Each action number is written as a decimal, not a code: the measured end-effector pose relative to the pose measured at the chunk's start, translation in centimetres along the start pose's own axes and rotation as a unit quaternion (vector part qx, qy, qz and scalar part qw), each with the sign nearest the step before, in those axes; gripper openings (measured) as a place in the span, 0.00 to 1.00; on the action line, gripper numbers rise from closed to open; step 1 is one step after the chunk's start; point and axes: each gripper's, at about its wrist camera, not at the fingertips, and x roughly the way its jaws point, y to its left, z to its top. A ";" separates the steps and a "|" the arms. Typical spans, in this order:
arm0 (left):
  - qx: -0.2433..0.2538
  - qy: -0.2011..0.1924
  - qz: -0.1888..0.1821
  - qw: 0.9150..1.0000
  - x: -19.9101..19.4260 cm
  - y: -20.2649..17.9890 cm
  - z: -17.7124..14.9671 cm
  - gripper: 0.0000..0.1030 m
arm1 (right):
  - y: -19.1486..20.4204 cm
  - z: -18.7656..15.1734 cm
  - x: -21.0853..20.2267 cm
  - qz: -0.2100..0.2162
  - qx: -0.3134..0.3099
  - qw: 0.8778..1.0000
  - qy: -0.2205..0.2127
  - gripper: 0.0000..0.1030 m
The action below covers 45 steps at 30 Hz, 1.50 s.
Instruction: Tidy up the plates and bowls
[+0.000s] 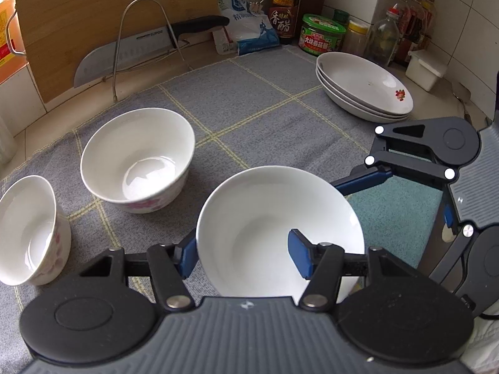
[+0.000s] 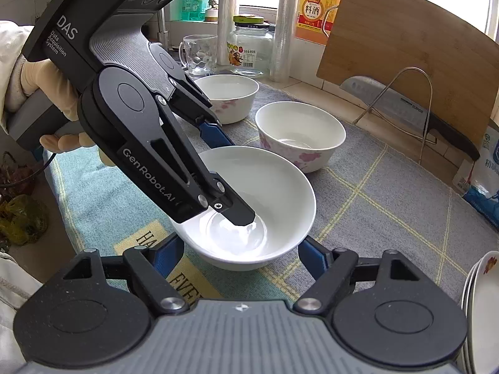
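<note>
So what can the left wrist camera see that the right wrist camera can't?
Only the left wrist view shows the dark vinegar bottle, the green-lidded jar and the full stack of white plates.

Only the right wrist view shows the dimpled glass mug, the orange cooking-wine jug and a gloved hand.

Both show the plain white bowl clamped at its rim by the left gripper, two pink-flowered bowls, the wooden cutting board and the knife.

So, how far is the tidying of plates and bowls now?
Done: three plates stacked. In hand: the left hand-held gripper pinches the plain white bowl by its wall. Left: two floral bowls stand separate, unstacked.
</note>
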 end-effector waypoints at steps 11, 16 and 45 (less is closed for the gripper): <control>0.003 0.002 -0.016 1.000 1.4 -1.6 0.8 0.57 | -1.2 -1.4 -1.0 -0.008 0.009 1.000 0.013 0.81; 0.002 -0.002 -0.015 1.000 1.6 -1.7 0.8 0.58 | -1.5 -1.5 -1.0 -0.005 0.013 1.000 0.014 0.81; -0.071 -0.100 0.083 0.989 -2.9 0.8 -0.3 0.94 | -3.8 -0.4 -3.0 -0.011 0.049 0.999 -0.012 1.00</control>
